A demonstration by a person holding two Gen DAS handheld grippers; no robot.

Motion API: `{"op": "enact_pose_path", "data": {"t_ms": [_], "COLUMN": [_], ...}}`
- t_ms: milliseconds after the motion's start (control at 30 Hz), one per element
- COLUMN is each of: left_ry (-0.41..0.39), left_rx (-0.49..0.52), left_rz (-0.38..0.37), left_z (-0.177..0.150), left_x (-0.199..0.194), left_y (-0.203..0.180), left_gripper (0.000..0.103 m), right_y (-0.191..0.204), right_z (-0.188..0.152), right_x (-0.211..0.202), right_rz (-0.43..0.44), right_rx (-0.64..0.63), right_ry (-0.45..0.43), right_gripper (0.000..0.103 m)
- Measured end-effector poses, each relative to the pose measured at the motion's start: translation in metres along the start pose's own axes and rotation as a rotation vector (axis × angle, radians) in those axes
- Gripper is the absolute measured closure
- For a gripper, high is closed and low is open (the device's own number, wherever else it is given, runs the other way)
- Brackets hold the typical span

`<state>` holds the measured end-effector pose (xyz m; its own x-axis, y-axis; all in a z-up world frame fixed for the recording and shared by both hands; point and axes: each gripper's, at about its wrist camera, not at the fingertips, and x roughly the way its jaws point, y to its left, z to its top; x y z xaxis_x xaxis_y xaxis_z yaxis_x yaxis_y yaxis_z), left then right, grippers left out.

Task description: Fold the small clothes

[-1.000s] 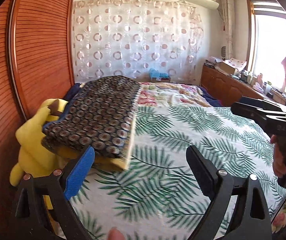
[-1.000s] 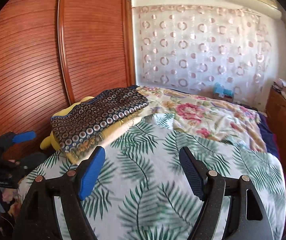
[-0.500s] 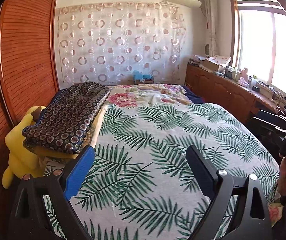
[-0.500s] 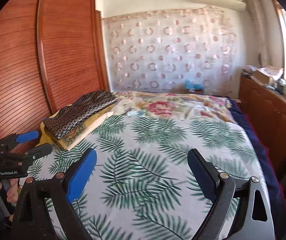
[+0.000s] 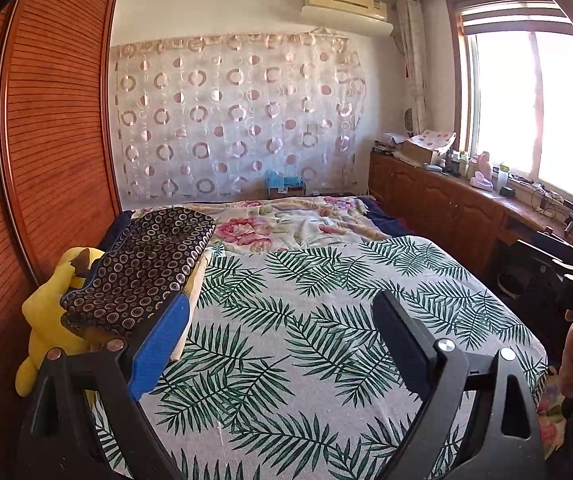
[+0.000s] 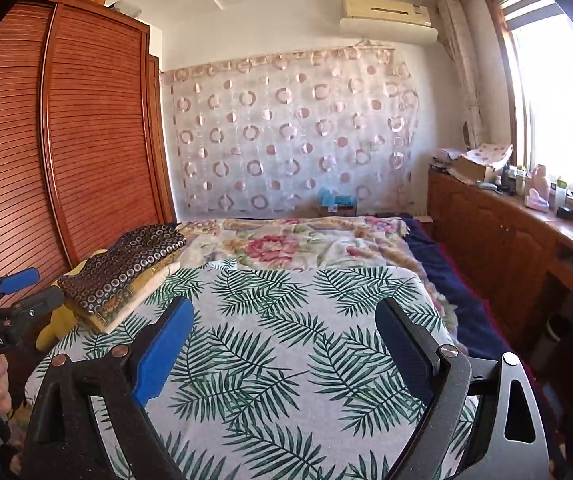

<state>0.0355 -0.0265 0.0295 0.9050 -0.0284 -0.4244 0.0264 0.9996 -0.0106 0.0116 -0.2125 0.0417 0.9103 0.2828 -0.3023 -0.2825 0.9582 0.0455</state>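
Note:
A folded dark garment with a ring pattern (image 5: 146, 264) lies on top of a small stack at the bed's left edge, over a cream and yellow folded cloth (image 6: 142, 292). My left gripper (image 5: 280, 304) hovers open above the palm-leaf sheet (image 5: 306, 360), nothing between its fingers. My right gripper (image 6: 284, 306) also stands wide open and empty over the same sheet. In the right wrist view the left gripper (image 6: 18, 292) shows at the left edge, close to the stack. The right gripper (image 5: 558, 268) appears at the right edge of the left wrist view.
A yellow plush toy (image 5: 46, 312) sits under and beside the stack, against the red wooden wardrobe (image 5: 54, 140). A floral blanket (image 5: 286, 220) covers the far half of the bed. A wooden cabinet (image 5: 446, 208) with clutter runs along the right under the window.
Both grippers have drawn back and up from the stack, so it now looks smaller and farther off. The right gripper's jaws have spread wider. The folded garment has stayed in place.

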Motion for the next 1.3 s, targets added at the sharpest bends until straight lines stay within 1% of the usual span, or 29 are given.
{"op": "enact_pose_path", "data": {"t_ms": [400,800,1300], "left_ry": [-0.003,-0.003,-0.004], "left_rx": [-0.02,-0.019,-0.016], "left_rz": [0.007,0.006,0.005], "left_z": [-0.002,-0.002,-0.002], "left_x": [0.001,0.001,0.002], "left_y": [0.003,0.003,0.001], "left_gripper": [0.01,0.01,0.01], "right_y": [0.002,-0.01,-0.02], "right_z": [-0.005,0.0,-0.001], "right_x": [0.003,0.007,0.012], "right_rz": [-0.016,-0.015,-0.004], "right_rx": [-0.001,-0.001,-0.005], "right_ry": [-0.002,-0.005,-0.008], "right_gripper": [0.01,0.01,0.01]}}
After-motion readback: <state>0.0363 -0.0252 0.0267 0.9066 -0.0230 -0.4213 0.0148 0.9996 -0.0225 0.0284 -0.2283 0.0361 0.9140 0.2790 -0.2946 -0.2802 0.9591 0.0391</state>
